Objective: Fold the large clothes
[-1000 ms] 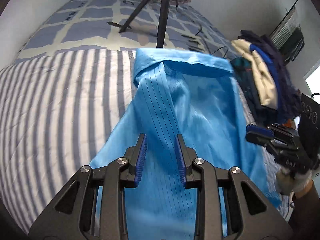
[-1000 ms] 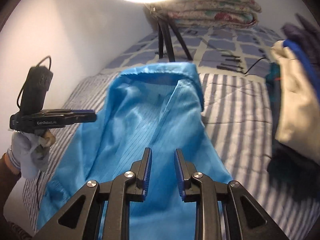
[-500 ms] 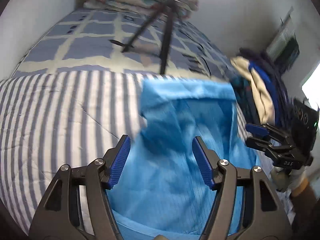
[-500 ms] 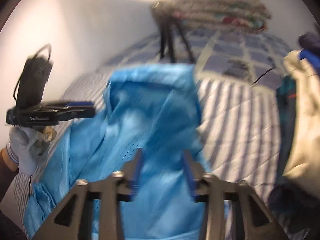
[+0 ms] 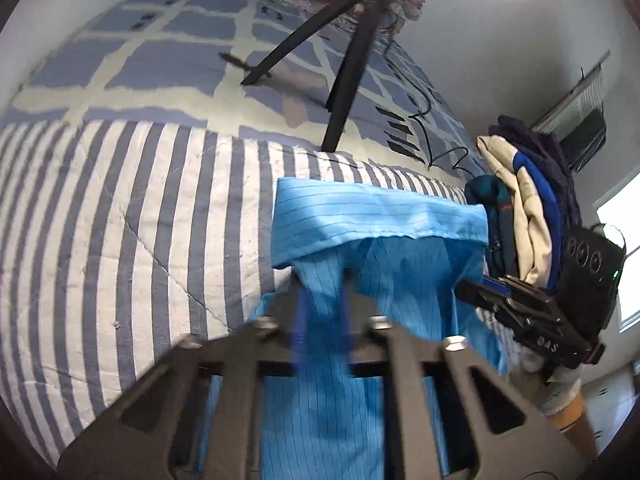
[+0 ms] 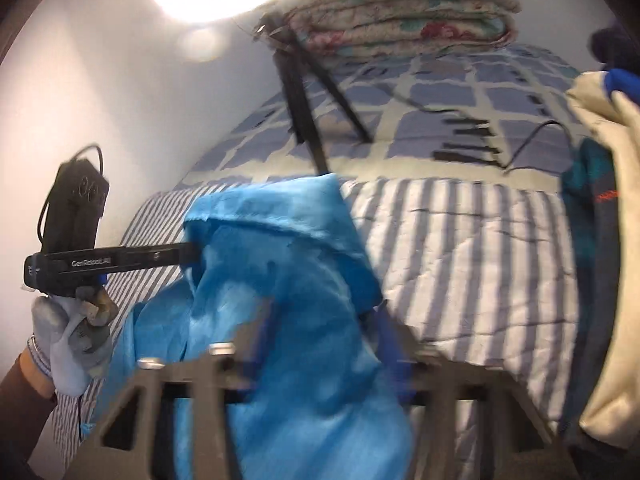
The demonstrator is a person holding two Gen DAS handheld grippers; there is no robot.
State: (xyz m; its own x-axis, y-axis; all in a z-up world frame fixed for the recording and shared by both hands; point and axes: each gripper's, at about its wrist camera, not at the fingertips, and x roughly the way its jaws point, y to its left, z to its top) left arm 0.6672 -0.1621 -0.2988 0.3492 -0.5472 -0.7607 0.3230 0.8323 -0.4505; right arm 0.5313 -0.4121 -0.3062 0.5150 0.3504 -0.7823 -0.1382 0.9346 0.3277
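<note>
My left claw point(image 5: 322, 320) and right claw point(image 6: 320, 344) have just been closing, both now pinching the blue shirt point(image 5: 372, 248) between their pads to lift it for folding.

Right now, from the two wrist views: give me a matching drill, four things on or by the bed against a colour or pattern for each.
Things:
1. shirt
2. blanket under the shirt
3. folded quilt at the head of the bed
4. tripod

Looks:
A. black
B. floral
C. plain bright blue
D. grey and white stripes

Pairs: 1-C, 2-D, 3-B, 4-A
</note>
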